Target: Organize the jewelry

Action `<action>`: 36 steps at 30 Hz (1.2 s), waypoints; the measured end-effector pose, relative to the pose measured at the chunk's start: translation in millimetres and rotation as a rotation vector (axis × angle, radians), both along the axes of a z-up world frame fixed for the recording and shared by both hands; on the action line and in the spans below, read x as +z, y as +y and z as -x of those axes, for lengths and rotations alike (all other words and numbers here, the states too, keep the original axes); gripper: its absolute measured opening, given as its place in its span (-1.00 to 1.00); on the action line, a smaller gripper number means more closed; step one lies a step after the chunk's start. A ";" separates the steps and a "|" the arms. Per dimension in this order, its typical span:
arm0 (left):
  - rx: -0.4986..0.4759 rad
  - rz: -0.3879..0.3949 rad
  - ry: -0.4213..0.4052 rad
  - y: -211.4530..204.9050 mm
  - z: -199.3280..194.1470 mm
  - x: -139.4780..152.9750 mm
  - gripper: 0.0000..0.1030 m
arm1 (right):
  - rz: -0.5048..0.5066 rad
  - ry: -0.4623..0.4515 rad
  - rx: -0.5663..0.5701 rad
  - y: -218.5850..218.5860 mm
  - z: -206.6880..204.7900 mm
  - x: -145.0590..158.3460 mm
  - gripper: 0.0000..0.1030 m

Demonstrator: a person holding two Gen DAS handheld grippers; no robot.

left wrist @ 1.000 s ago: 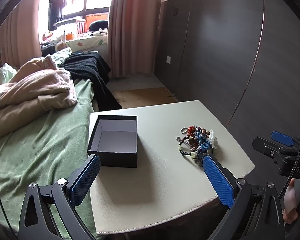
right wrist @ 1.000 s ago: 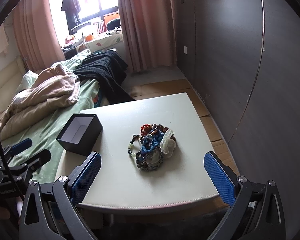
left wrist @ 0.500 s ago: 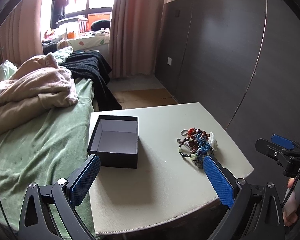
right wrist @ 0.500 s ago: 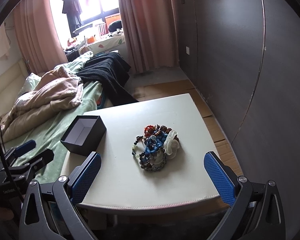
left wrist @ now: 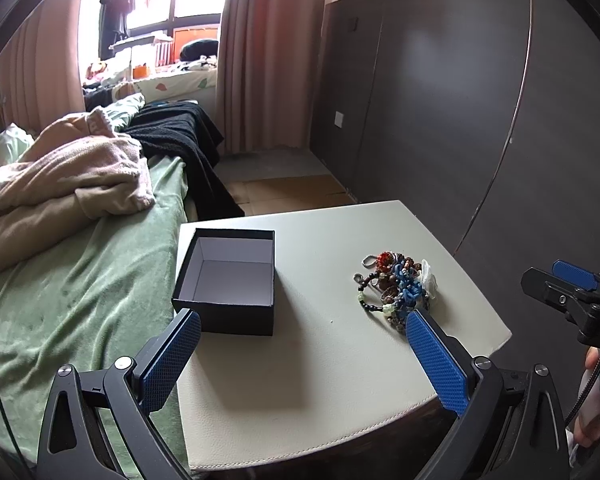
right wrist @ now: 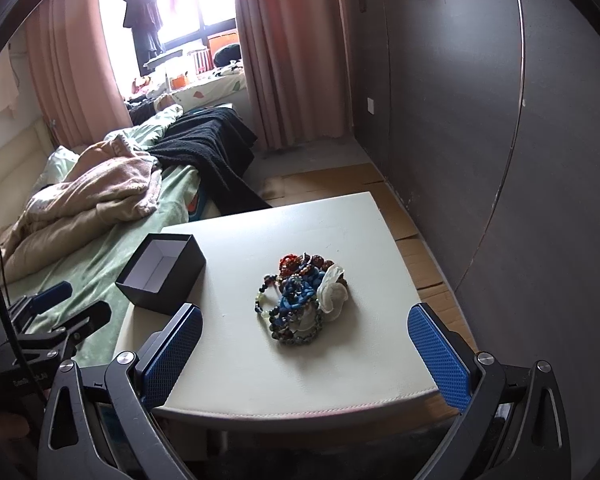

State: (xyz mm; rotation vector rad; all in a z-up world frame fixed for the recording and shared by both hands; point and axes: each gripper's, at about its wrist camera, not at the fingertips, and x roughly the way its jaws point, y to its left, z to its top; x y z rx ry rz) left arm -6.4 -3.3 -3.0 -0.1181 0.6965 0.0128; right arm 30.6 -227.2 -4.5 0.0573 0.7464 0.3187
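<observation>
- Jewelry pile (right wrist: pixel 302 300): tangled bead bracelets, red, brown, blue, dark w/ pale green beads, plus a white fabric flower (right wrist: pixel 332 290) on its right side; lies mid-table, toward the right edge in left-wrist view (left wrist: pixel 396 288).
- Box (left wrist: pixel 230 280): square, matte black outside, pale grey lining, lid off, nothing inside; near table's left edge, well apart from pile.
- Table (left wrist: pixel 320 360): smooth off-white top, stitched rounded rim.
- Left gripper (left wrist: pixel 300 356): jaws wide, holding nothing; blue cross-hatched pads.
- Right gripper (right wrist: pixel 304 354): same, wide, nothing held.
- Bed (left wrist: pixel 68 280): green fuzzy blanket, beside table.
</observation>
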 end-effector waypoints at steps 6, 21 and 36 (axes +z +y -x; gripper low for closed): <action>0.001 0.000 -0.001 -0.2 -0.1 -0.4 0.99 | -0.001 0.003 -0.001 -0.5 -0.4 -0.6 1.00; 0.003 0.000 0.002 0.3 -0.1 -1.4 0.99 | 0.008 0.009 -0.003 -0.3 -1.8 -1.9 1.00; -0.006 -0.012 -0.002 -6.5 -16.3 0.3 0.99 | 0.007 -0.006 -0.016 -2.4 -6.6 1.4 1.00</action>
